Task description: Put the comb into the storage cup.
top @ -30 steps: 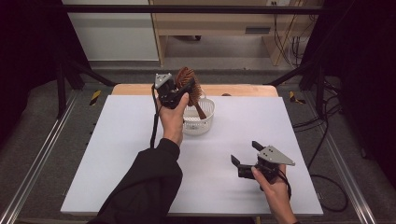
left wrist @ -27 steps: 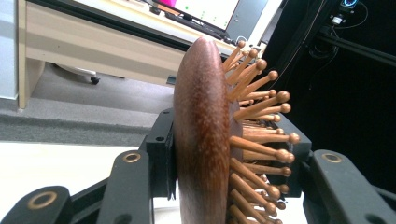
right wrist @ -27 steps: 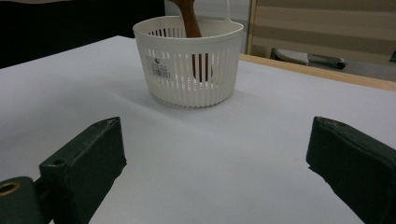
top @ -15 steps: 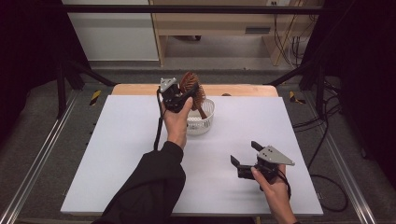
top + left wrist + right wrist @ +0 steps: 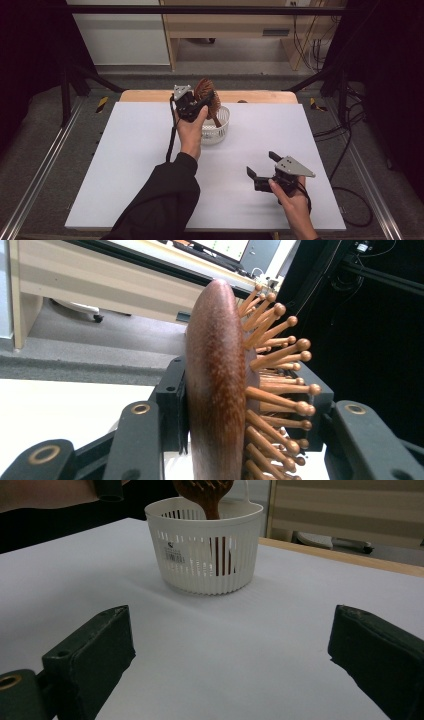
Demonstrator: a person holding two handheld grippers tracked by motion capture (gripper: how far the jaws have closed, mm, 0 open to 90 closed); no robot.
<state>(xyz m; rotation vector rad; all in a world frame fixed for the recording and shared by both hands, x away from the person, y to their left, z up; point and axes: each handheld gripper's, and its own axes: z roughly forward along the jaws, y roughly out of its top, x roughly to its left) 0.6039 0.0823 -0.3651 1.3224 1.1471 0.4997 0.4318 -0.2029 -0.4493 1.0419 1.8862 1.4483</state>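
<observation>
Wooden hairbrush [image 5: 207,95] clamped by its head between the jaws of the left gripper [image 5: 196,104]: back against one pad, pegs toward the other. Handle hangs below the gripper into the white slatted basket [image 5: 220,131]. Right gripper [image 5: 262,166] well apart, on the near side, low over the white table [image 5: 125,165]; jaws wide apart, nothing between them, facing the basket.

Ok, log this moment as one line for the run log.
left tool: shut on wooden hairbrush | hairbrush handle in white basket | right tool: open, over table
</observation>
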